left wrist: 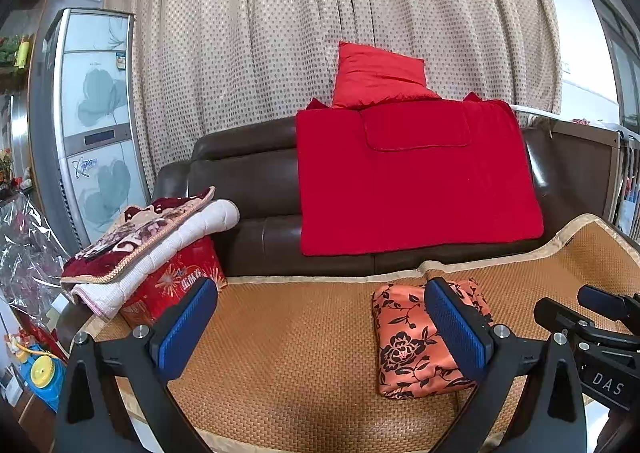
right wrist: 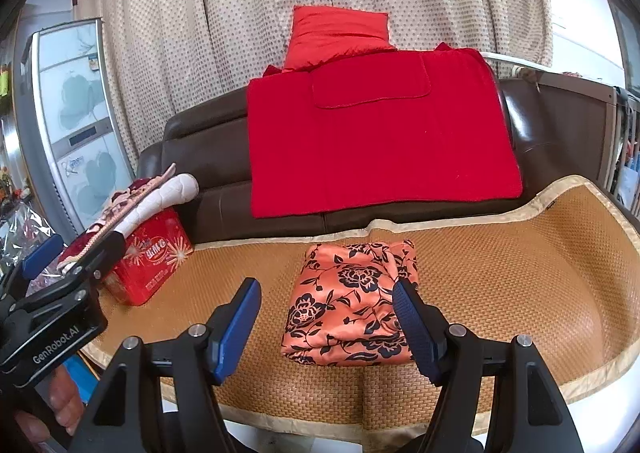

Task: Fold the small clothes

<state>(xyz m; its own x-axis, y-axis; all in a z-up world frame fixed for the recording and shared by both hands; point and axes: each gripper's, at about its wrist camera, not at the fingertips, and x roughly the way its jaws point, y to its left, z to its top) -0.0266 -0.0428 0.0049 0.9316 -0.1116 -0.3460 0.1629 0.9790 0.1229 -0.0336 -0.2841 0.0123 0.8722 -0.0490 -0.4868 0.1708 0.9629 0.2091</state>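
An orange garment with a black flower print (right wrist: 348, 301) lies folded into a compact bundle on the woven mat (right wrist: 520, 253). It also shows in the left wrist view (left wrist: 412, 349), partly behind my left gripper's right finger. My left gripper (left wrist: 320, 325) is open and empty, above the mat to the left of the bundle. My right gripper (right wrist: 326, 327) is open and empty, held just in front of the bundle with its jaws wide apart. The left gripper's body (right wrist: 52, 317) shows at the left of the right wrist view.
A brown leather sofa back (left wrist: 248, 189) carries a red blanket (left wrist: 416, 181) and a red cushion (left wrist: 376, 73). A red box (right wrist: 148, 257) with folded quilts (left wrist: 152, 237) on top stands at the mat's left. Dotted curtains hang behind.
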